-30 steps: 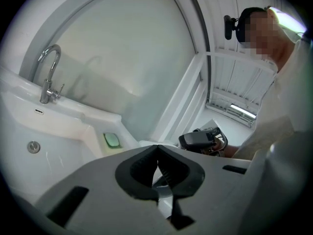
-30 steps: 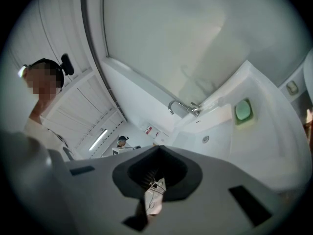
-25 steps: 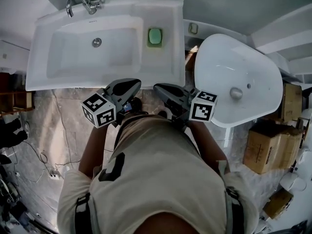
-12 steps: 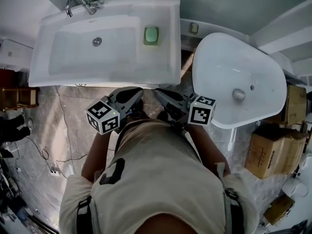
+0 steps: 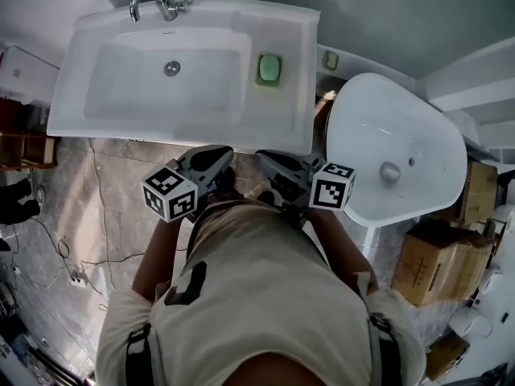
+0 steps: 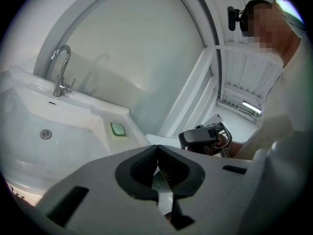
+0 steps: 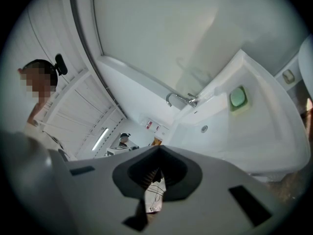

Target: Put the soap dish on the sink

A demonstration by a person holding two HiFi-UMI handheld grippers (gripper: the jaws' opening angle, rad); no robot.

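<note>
While left gripper (image 6: 157, 153) and right gripper (image 7: 157, 154) sit closed, the rounded green soap dish (image 5: 269, 69) rests on the sink (image 5: 283, 117).

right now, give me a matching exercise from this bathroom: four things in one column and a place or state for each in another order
Things
1. soap dish
2. tap
3. drain
4. left gripper

Places or states
A. jaws shut, nothing between them
B. on the flat rim of the sink, right of the bowl
C. on the sink's back rim, towards the left
D. in the bottom of the sink's bowl

Pairs: 1-B, 2-C, 3-D, 4-A
</note>
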